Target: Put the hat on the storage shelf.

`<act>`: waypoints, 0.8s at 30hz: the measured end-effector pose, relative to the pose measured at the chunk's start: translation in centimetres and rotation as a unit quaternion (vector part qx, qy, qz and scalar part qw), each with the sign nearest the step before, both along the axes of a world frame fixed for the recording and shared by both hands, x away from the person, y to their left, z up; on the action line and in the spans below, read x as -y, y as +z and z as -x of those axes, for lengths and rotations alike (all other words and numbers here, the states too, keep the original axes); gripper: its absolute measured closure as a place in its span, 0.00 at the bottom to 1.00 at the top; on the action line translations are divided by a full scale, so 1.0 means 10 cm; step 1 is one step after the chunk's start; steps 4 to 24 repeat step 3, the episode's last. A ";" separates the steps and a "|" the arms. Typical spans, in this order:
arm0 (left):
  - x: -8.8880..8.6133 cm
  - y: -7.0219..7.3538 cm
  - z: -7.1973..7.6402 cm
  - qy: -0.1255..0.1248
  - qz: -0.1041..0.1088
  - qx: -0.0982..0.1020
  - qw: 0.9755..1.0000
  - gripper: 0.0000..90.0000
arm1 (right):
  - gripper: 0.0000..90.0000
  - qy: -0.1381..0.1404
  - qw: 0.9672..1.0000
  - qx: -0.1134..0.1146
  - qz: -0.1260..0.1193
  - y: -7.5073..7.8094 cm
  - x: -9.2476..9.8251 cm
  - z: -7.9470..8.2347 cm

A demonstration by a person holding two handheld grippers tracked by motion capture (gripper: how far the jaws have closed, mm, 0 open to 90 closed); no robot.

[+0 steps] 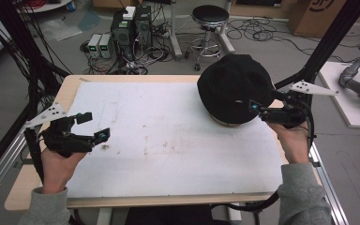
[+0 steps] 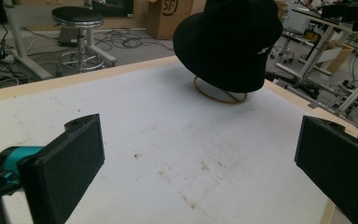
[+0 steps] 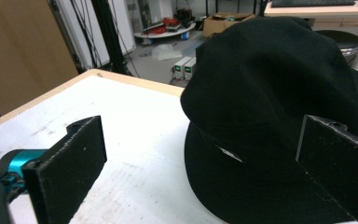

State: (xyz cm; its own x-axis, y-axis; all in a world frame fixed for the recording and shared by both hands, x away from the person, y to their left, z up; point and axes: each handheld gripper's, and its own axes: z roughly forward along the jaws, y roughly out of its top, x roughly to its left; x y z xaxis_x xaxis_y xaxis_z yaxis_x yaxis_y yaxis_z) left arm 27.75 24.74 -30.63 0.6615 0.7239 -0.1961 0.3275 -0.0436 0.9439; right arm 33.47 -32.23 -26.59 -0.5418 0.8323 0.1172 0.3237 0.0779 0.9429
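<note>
A black bucket hat (image 1: 234, 86) sits on a thin wooden ring (image 1: 225, 123) at the back right of the table. My right gripper (image 1: 258, 110) is at the hat's right side, open; in the right gripper view the hat (image 3: 279, 93) takes up the right half of the gap (image 3: 200, 168), and the right jaw overlaps its brim. My left gripper (image 1: 95, 125) hovers at the table's left edge, open with nothing between its jaws (image 2: 200, 163). From there the hat (image 2: 228, 42) and ring (image 2: 219, 95) are far ahead.
A stained white sheet (image 1: 168, 140) covers the wooden table. Behind the table are a stool (image 1: 209, 18), computer boxes (image 1: 131, 28), loose cables and a cardboard box (image 1: 318, 14). Black frame posts (image 1: 328, 42) rise at both sides.
</note>
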 end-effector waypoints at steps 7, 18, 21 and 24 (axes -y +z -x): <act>0.00 0.00 0.00 0.001 0.002 0.003 1.000 0.02 | 0.01 -0.002 1.000 -0.002 -0.008 -0.07 0.02 0.02; 0.00 0.00 0.00 0.001 0.002 0.003 1.000 0.02 | 0.01 -0.002 1.000 -0.002 -0.008 -0.07 0.02 0.02; 0.00 0.00 0.00 0.001 0.002 0.003 1.000 0.02 | 0.01 -0.002 1.000 -0.002 -0.008 -0.07 0.02 0.02; 0.00 0.00 0.00 0.001 0.002 0.003 1.000 0.02 | 0.01 -0.002 1.000 -0.002 -0.008 -0.07 0.02 0.02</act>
